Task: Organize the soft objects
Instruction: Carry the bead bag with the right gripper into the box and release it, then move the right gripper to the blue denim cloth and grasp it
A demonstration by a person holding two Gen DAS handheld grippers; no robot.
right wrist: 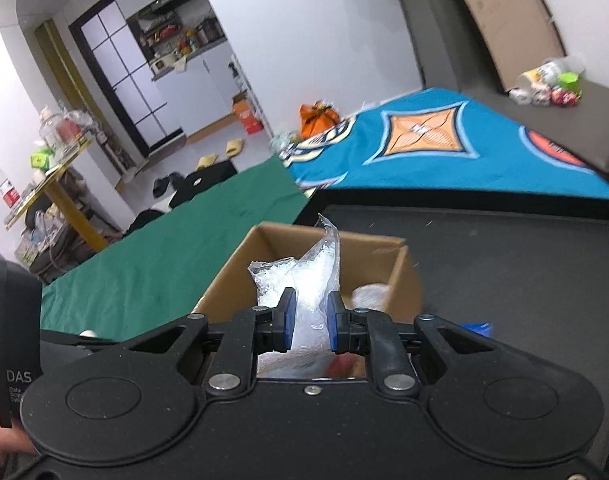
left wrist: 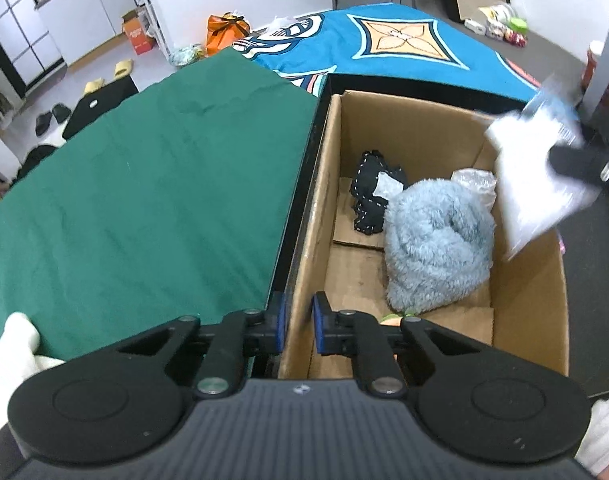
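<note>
Pinching plastic bag (right wrist: 304, 280), long axis upright, over cardboard box (right wrist: 400, 276): right tool (right wrist: 309, 322) | left tool (left wrist: 297, 322): spread, empty

"DAS" on the left claw's body (right wrist: 12, 344) (smaller lines perhaps "Data", blurred).

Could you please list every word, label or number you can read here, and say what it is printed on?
"DAS": on the left gripper's body; the smaller lines below it are too small to read.
Orange carton: printing blurred, unreadable.
Red label on the water bottle: unreadable.
Plastic bag print: blurred.
</note>
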